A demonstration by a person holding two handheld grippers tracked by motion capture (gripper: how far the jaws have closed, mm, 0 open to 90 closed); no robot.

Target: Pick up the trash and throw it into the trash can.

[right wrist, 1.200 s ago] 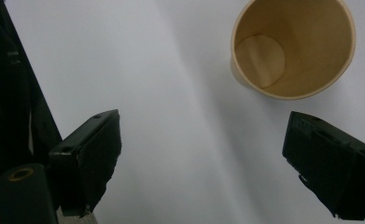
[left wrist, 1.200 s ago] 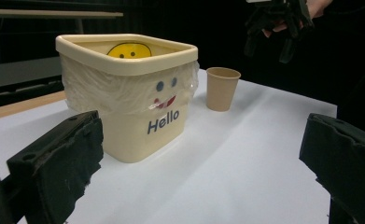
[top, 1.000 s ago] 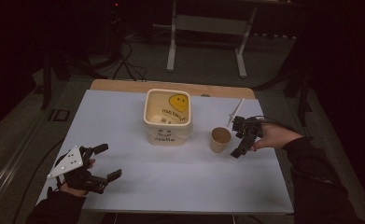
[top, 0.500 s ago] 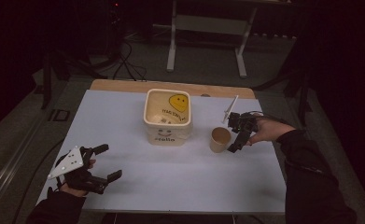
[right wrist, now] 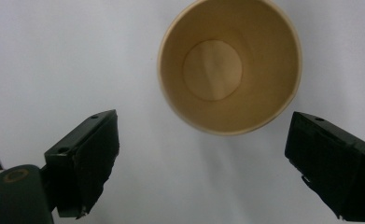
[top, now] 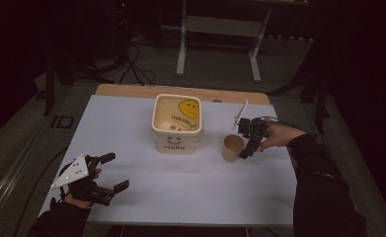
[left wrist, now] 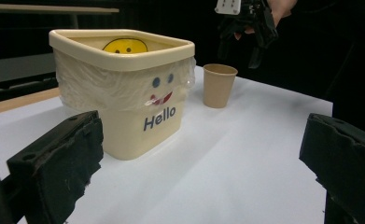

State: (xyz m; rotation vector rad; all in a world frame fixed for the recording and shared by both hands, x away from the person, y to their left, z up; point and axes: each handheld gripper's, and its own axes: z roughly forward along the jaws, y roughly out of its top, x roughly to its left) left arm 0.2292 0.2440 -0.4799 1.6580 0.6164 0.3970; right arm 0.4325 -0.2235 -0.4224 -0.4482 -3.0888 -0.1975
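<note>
We hold the right gripper (top: 248,147) just above a brown paper cup (top: 232,147) on the white table (top: 190,192), jaws wide, likely lining up to straddle its rim. The cup stands upright beside a cream "Hello" tub (top: 177,123). Our left gripper (top: 112,172) waits wide open, well apart.

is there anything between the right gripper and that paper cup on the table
Nothing visible does. The right gripper hangs open just above and beside the paper cup, and its own view looks straight into the empty cup with bare table around it.
</note>
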